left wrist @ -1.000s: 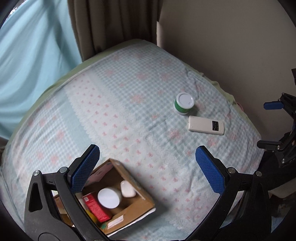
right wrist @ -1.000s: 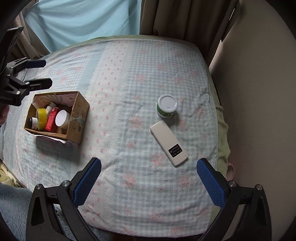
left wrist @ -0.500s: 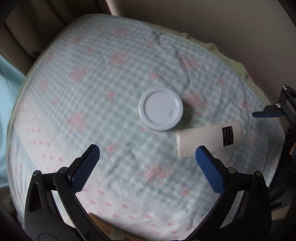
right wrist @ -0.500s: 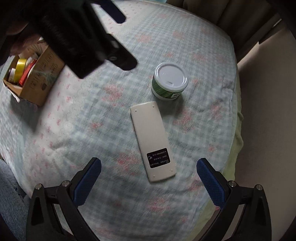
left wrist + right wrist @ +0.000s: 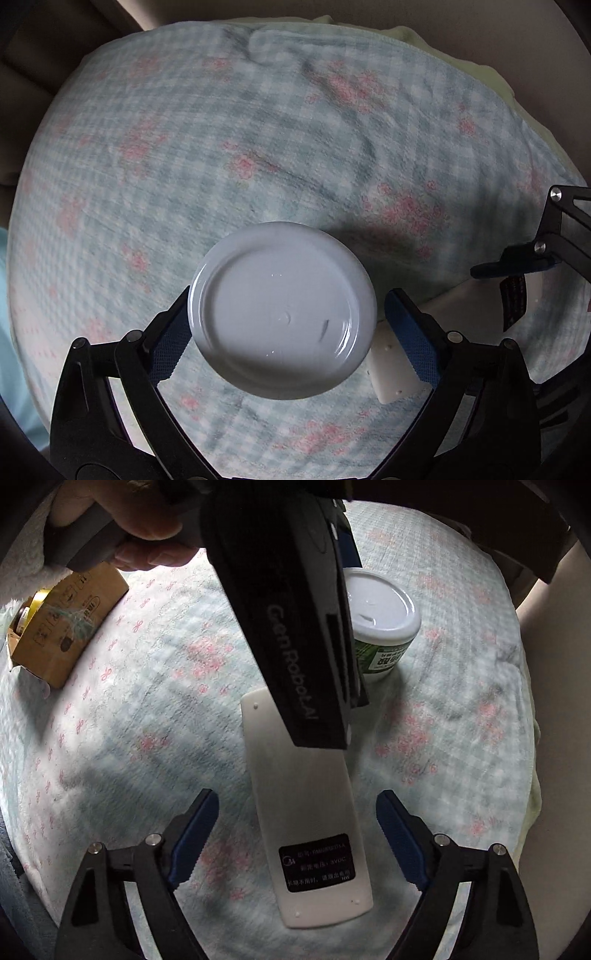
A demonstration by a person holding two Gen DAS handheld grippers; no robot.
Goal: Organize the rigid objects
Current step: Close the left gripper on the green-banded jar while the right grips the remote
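A round jar with a white lid (image 5: 282, 308) and green label (image 5: 384, 624) stands on the checked blanket. My left gripper (image 5: 284, 332) straddles it from above, open, with a blue pad on each side and small gaps. A white remote (image 5: 306, 812) lies face down beside the jar; one end shows in the left wrist view (image 5: 391, 369). My right gripper (image 5: 297, 836) is open, its pads on either side of the remote's label end, apart from it. The left gripper's black body (image 5: 295, 627) hides part of the jar.
A cardboard box (image 5: 66, 620) holding several small items sits at the far left on the blanket (image 5: 129, 720). The bed's edge and a beige wall (image 5: 554, 701) lie to the right. The right gripper's tip (image 5: 517, 262) shows at the right of the left wrist view.
Both grippers have come down close: the left one now straddles the jar, the right one straddles the remote. Both jaws have narrowed but stay open.
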